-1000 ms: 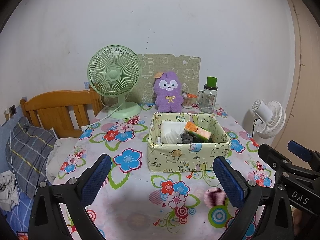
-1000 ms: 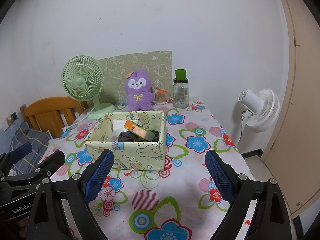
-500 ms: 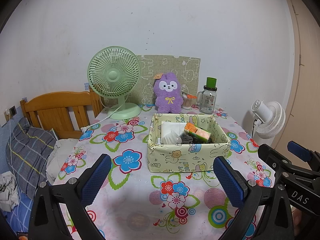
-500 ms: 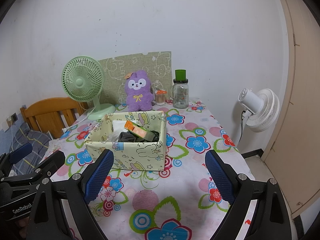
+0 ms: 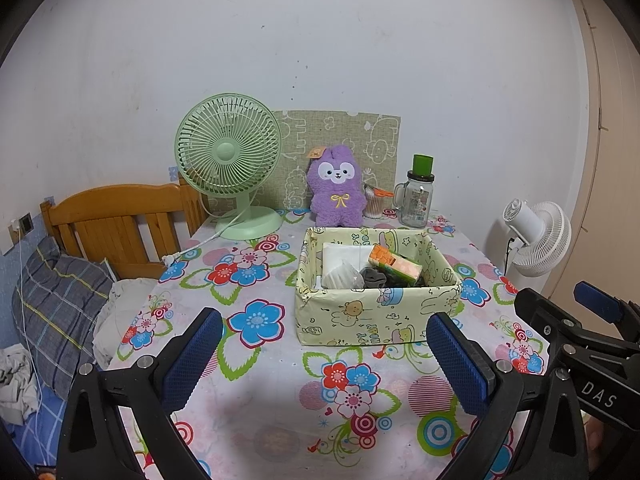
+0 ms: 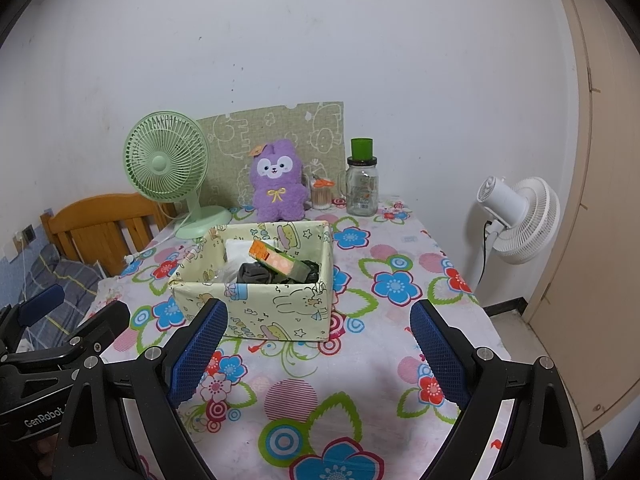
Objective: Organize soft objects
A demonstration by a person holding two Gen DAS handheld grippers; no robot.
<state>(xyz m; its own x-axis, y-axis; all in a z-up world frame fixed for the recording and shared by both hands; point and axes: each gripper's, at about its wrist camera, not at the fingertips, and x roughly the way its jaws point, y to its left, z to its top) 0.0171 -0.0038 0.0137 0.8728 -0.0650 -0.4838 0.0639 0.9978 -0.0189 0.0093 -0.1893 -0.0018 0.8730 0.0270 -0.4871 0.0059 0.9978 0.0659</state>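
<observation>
A pale yellow cartoon-print fabric box (image 5: 372, 320) (image 6: 276, 312) stands in the middle of the flowered table. Inside lie a white packet (image 5: 342, 258), a grey-black cloth bundle (image 6: 256, 272) and an orange-green sponge pack (image 5: 396, 264) (image 6: 278, 262). A purple plush toy (image 5: 338, 192) (image 6: 278, 186) sits upright behind the box by the wall. My left gripper (image 5: 324, 360) hovers open in front of the box, nothing between its blue pads. My right gripper (image 6: 318, 352) is open too, empty, just short of the box's near right corner.
A green desk fan (image 5: 232, 168) and a patterned board (image 5: 344, 136) stand at the back, with a glass jar with a green lid (image 5: 418, 196) and a cotton-swab tub (image 6: 322, 194). A wooden headboard (image 5: 116, 220) and bedding lie left; a white floor fan (image 6: 516, 216) stands right.
</observation>
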